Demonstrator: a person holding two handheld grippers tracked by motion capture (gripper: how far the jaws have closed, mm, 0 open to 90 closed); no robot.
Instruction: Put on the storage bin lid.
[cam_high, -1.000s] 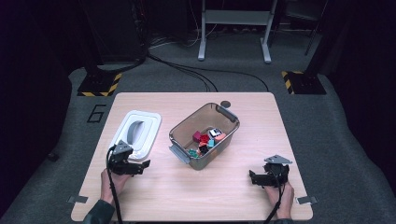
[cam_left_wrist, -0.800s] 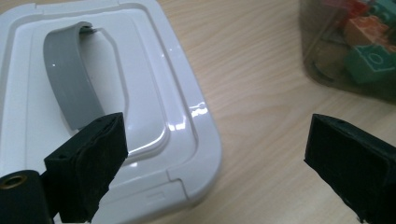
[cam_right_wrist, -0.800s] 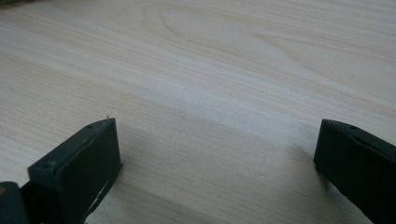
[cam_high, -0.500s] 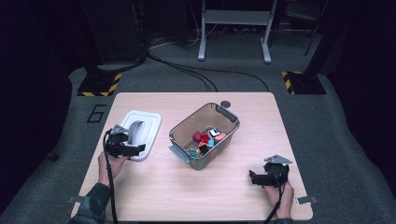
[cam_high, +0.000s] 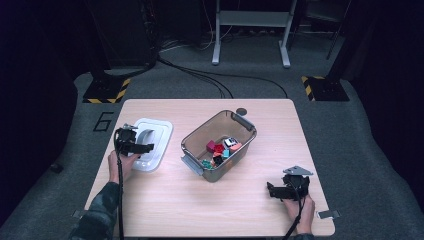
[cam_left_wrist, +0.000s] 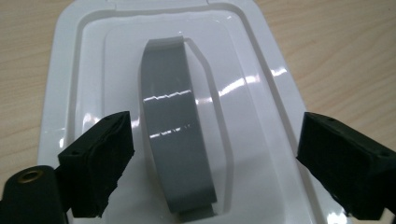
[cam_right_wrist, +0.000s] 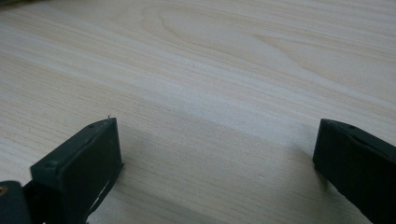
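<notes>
Two hand-held grippers are in play, and only my left hand-held gripper (cam_high: 142, 148) is at work: it hangs over the white lid (cam_high: 156, 131) near the table's (cam_high: 280, 125) left edge, jaws standing wide either side of the lid's grey handle (cam_left_wrist: 177, 140). They have just been closing a little, but in the left gripper view neither pad touches the handle; there is clear white plastic between each pad and the grey strip. My right hand-held gripper (cam_high: 274, 190) rests near the front right corner, jaws wide apart over bare wood, holding nothing.

What worries me is the offset. The handle sits much nearer my left pad than my right, so if I squeeze from here, one pad will likely meet it first and shove the lid sideways across the table instead of pinching it. The plastic is glossy and the handle smooth, so a shallow bite could slip off when I lift. The lid may also tilt if gripped off-centre along the handle.

As for the lid itself: it is a rounded white rectangle with stepped ridges, lying flat, top side up, the grey handle arching over a sunken middle. It lies well apart from the clear bin (cam_high: 220, 145) of small coloured toys (cam_high: 220, 150) at the table's centre.
</notes>
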